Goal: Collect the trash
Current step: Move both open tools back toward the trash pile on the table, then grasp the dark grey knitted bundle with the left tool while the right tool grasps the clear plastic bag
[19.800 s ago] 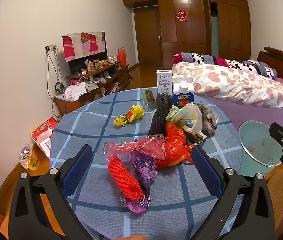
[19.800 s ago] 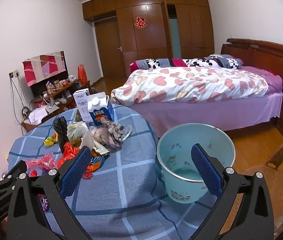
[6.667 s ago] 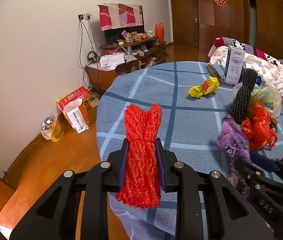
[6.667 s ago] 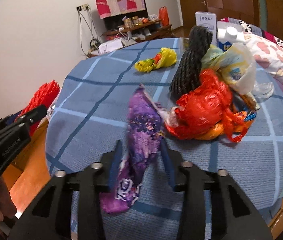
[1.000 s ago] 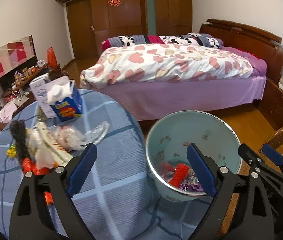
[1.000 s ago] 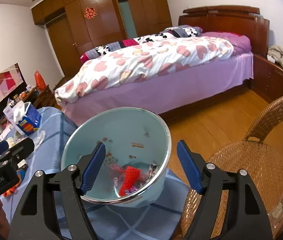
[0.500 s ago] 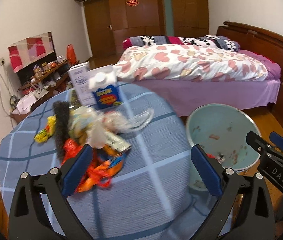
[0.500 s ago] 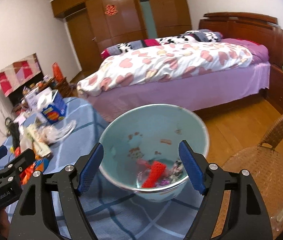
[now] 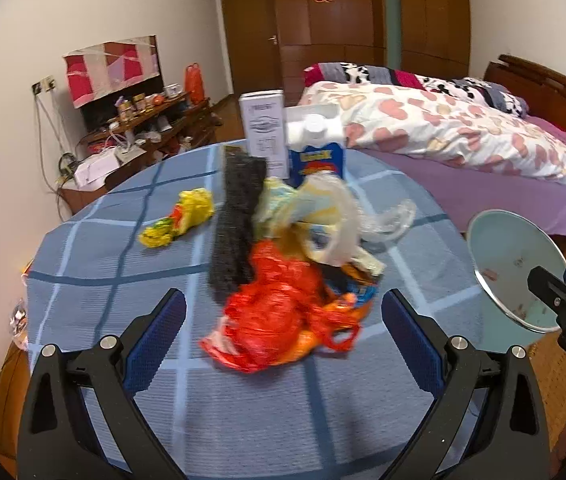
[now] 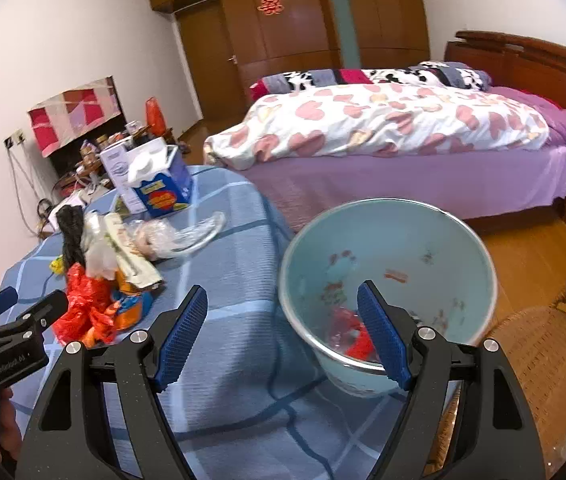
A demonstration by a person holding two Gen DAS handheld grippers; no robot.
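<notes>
Your left gripper [image 9: 283,320] has its jaws wide apart and nothing between them; the red plastic bag [image 9: 273,312] of the trash pile lies just ahead of it on the blue checked table [image 9: 123,256]. Your right gripper [image 10: 283,324] also stands wide and empty, with the pale blue bin [image 10: 463,240] ahead, to its right.
</notes>
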